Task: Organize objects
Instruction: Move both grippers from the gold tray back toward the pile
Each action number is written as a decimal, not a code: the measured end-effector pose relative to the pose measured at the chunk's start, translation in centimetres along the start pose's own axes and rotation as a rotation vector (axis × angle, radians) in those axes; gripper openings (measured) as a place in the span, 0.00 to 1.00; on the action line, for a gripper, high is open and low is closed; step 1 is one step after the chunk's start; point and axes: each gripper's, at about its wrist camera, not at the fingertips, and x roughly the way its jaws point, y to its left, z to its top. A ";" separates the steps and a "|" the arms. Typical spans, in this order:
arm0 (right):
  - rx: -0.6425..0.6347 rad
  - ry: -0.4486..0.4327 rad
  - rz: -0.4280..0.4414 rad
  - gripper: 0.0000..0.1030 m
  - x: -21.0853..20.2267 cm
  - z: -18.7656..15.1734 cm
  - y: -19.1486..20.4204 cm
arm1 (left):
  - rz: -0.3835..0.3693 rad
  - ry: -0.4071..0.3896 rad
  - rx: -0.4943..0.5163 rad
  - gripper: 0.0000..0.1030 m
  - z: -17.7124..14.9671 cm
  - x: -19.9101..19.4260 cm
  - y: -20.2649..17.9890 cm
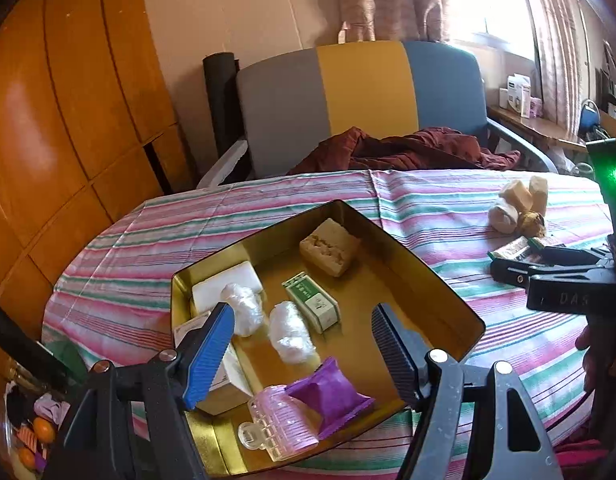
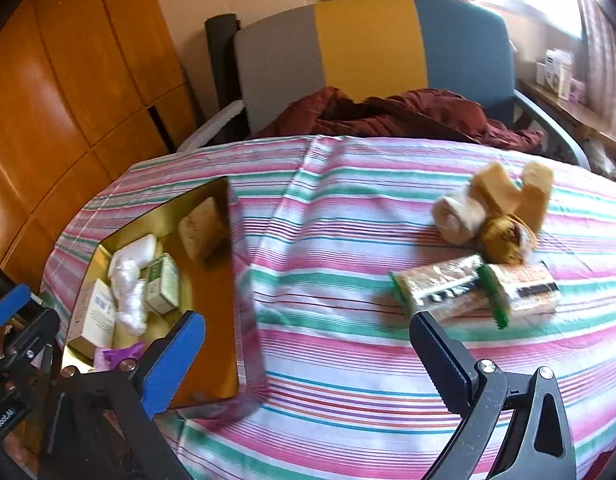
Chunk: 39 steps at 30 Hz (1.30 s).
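Jaws of the left gripper stand wide apart with nothing between them, poised over the near part of a gold tin tray that sits on the striped tablecloth. Between the fingers in the left wrist view lie two clear plastic-wrapped bundles, side by side. Just nearer the camera rest a purple packet and a pink ribbed plastic piece, touching each other at the tray's near edge. Beyond the bundles lies a green-and-white box, and farther back a tan crumbly block near the far wall. A white bar fills the tray's left corner, with a pale carton partly hidden behind the blue finger pad.

Jaws of the right gripper are also spread wide and hold nothing, above bare cloth between the tray and a loose group of things. Just past the dark right finger lie two clear-wrapped brown packets with green ends, touching one another. Behind them sit a golden-brown ball, a pale roll and two tan blocks propped together. All of these lie well apart from the tray, which shows at the left of the right wrist view.

Beyond the table stands a chair with a grey, yellow and blue back, with dark red cloth heaped on its seat.
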 end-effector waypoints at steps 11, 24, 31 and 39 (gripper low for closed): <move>0.068 -0.020 -0.110 1.00 -1.4 1.3 -6.4 | -0.032 -0.006 0.064 0.70 0.8 0.3 -2.4; 0.081 -0.029 -0.212 1.00 -3.0 3.7 -12.6 | -0.066 -0.001 0.126 0.70 1.4 0.9 -4.9; 0.114 -0.022 -0.252 1.00 -2.7 3.5 -15.7 | -0.083 0.010 0.164 0.70 1.7 1.4 -6.6; 0.160 -0.016 -0.252 1.00 -2.5 3.2 -18.0 | -0.127 0.035 0.212 0.70 2.4 2.5 -8.9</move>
